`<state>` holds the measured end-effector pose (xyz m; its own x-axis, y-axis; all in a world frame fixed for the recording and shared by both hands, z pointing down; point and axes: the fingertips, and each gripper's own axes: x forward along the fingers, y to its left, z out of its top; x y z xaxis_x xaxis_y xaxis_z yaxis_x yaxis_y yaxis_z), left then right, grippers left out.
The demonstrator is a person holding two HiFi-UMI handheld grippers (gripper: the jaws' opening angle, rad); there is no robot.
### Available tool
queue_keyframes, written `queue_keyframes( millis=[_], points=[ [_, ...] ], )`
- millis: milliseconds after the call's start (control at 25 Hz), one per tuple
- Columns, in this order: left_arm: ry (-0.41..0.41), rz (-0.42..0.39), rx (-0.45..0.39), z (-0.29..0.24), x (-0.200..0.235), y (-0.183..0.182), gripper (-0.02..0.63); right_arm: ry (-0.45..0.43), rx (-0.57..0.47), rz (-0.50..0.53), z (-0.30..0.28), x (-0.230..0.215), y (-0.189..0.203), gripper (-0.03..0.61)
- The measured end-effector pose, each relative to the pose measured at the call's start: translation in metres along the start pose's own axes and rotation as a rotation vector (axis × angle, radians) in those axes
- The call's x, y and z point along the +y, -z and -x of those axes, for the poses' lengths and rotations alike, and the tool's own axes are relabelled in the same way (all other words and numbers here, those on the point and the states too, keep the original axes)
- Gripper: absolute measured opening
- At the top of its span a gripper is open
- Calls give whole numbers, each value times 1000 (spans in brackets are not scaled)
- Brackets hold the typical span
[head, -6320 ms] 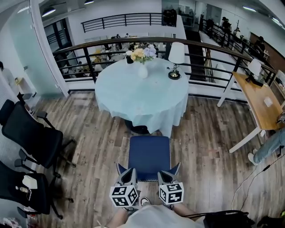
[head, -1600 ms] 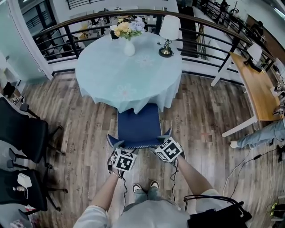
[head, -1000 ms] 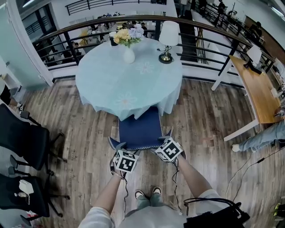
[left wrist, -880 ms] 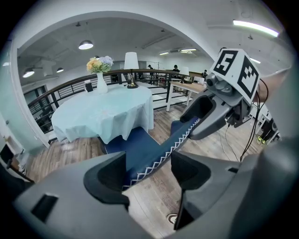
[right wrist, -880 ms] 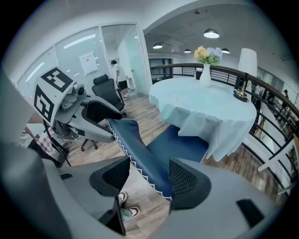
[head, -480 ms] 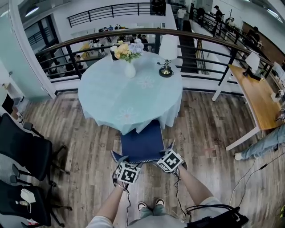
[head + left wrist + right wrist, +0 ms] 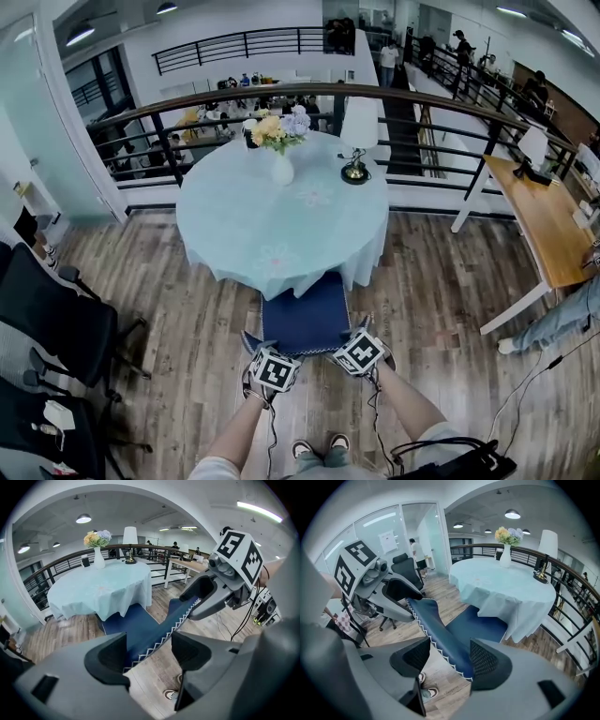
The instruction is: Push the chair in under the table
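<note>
The round bench [image 7: 272,234], draped in a pale blue cloth, fills the middle of the head view. The blue chair [image 7: 305,323] stands at its 6 o'clock, the front of the seat under the cloth's hem. The left tool [image 7: 149,656] straddles the backrest's top edge toward 7 o'clock and the right tool [image 7: 450,660] toward 5 o'clock, each with jaws apart and the backrest between them. A flower vase [image 7: 282,169] and a lamp [image 7: 355,141] stand near the bench's 12 o'clock edge.
</note>
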<state>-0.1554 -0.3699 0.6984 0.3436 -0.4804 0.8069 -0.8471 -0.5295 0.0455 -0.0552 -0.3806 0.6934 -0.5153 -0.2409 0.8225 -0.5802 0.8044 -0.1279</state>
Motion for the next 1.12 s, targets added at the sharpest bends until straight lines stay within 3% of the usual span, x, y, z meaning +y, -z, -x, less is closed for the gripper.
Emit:
queue_keyframes(
  millis=[160, 400, 640, 880, 1000, 1120],
  points=[
    [8, -2, -3, 1, -1, -1, 302, 29, -36, 16, 0, 3, 0, 268],
    [-11, 32, 46, 13, -6, -1, 302, 157, -99, 49, 7, 11, 0, 267],
    [-25, 90, -133, 57, -32, -39, 299, 126, -268, -104, 48, 28, -23, 265],
    [-184, 174, -348, 120, -41, -70, 132, 191, -418, -180, 100, 46, -36, 241],
    [-223, 187, -387, 140, -55, -74, 62, 257, -514, -211, 132, 52, -45, 88],
    [-243, 218, -428, 155, -67, -77, 13, 302, -590, -235, 160, 59, -52, 38]
  ],
)
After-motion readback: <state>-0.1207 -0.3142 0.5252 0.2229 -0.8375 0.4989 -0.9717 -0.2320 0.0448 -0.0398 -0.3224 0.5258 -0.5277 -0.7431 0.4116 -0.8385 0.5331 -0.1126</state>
